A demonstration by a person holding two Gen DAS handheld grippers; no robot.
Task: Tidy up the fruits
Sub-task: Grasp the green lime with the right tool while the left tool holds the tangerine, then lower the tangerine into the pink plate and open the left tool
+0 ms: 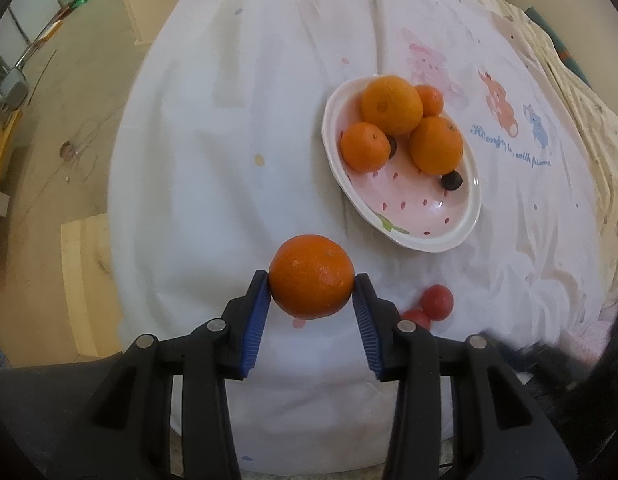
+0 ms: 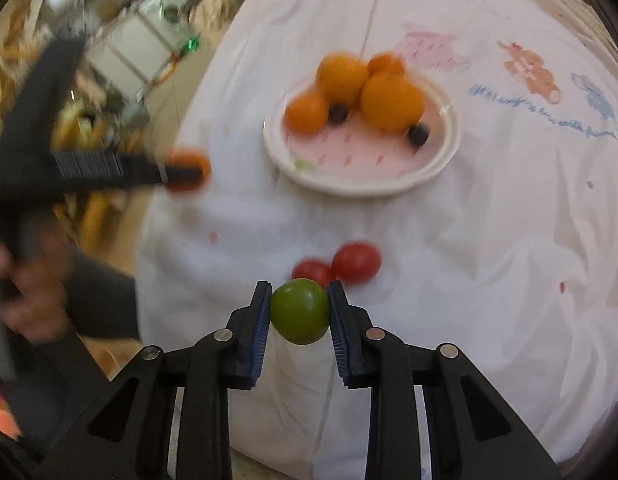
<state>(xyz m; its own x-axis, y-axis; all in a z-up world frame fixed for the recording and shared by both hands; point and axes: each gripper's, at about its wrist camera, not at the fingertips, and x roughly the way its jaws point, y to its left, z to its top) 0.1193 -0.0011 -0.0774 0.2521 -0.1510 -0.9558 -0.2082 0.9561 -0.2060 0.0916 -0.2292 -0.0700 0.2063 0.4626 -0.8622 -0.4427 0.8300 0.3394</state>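
My left gripper [image 1: 311,285] is shut on an orange [image 1: 311,276], held above the white cloth, near and left of the pink plate [image 1: 429,216]. The plate holds several oranges [image 1: 391,105] and two dark berries [image 1: 452,181]. My right gripper [image 2: 299,307] is shut on a green tomato [image 2: 300,310]. Two red tomatoes [image 2: 355,262] lie on the cloth just beyond it; they also show in the left wrist view [image 1: 439,302]. The plate [image 2: 309,168] with oranges [image 2: 391,104] lies farther ahead. The left gripper [image 2: 185,173] with its orange shows blurred at the left.
A white cloth with cartoon animals and blue writing [image 1: 509,146] covers the round table. The table's left edge [image 1: 121,184] drops to a tiled floor. A wooden box [image 1: 85,280] stands beside the table. Clutter and furniture [image 2: 121,52] fill the room's far left.
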